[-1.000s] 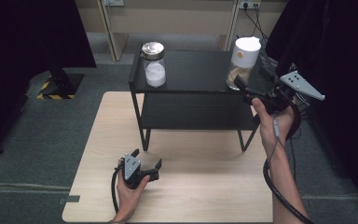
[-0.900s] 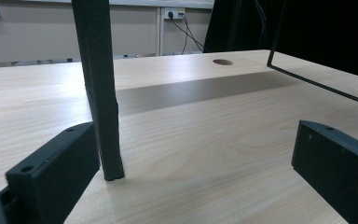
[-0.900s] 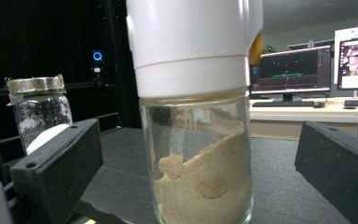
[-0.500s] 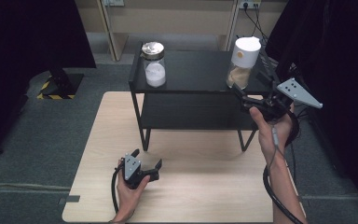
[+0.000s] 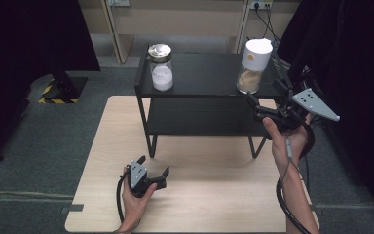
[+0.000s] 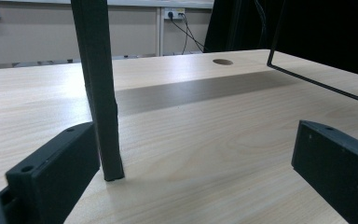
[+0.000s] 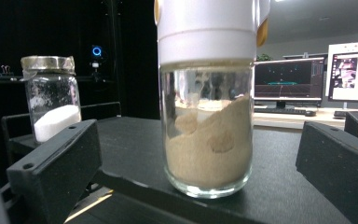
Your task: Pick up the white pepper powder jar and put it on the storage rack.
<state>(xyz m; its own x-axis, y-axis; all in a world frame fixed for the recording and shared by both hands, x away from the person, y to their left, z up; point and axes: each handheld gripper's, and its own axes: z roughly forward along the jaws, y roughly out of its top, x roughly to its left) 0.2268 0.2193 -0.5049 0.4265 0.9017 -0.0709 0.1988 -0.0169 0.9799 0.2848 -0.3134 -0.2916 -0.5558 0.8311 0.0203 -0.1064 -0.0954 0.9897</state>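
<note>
Your right tongs (image 5: 268,105), jaws apart, face the white-lidded jar (image 7: 206,116); centre them first. Left tongs (image 5: 153,168) rest apart.

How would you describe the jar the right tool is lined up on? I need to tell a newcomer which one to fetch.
Find the black two-tier shelf standing on the wooden table. On its top tier, go to the right end: the jar there has a tall white cap and tan powder. The other jar, at the left end, has a metal lid and white powder.
</note>
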